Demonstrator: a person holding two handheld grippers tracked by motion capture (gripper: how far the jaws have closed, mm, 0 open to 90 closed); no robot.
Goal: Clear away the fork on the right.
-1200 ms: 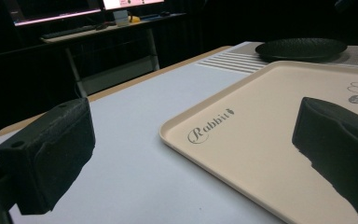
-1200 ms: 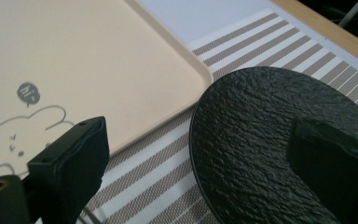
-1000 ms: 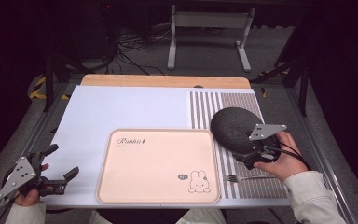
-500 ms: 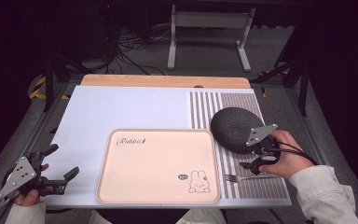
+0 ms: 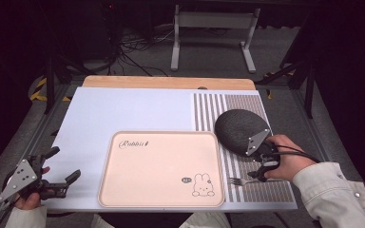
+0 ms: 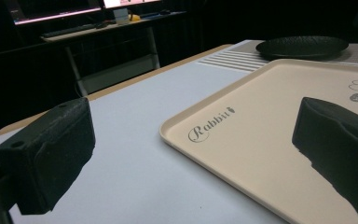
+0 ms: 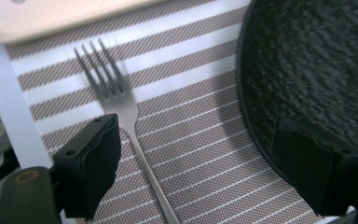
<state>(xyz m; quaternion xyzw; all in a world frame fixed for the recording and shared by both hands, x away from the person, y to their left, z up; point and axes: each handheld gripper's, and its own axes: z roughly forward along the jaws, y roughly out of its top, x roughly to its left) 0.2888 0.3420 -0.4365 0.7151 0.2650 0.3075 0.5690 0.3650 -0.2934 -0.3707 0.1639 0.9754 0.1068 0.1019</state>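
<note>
Since a second ago: our right gripper [image 5: 261, 172] is dipping from beside the black plate [image 5: 240, 130] toward the fork [image 7: 121, 105], its jaws having just been closing.
Right jaws: standing apart, straddling the fork's handle without pressing it, one over the plate's rim.
Fork: lying flat on the striped placemat [image 5: 218, 109], tines toward the pink tray [image 5: 159, 168].
Left gripper [image 5: 59, 183]: waiting low on the tabletop [image 5: 123, 107], jaws wide and empty.

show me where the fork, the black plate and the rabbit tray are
fork [image 7: 116, 95], right gripper view, neck just below the tines
black plate [image 5: 240, 127], high view, middle of its textured surface
rabbit tray [image 5: 157, 166], high view, bare centre of its pink floor
</note>
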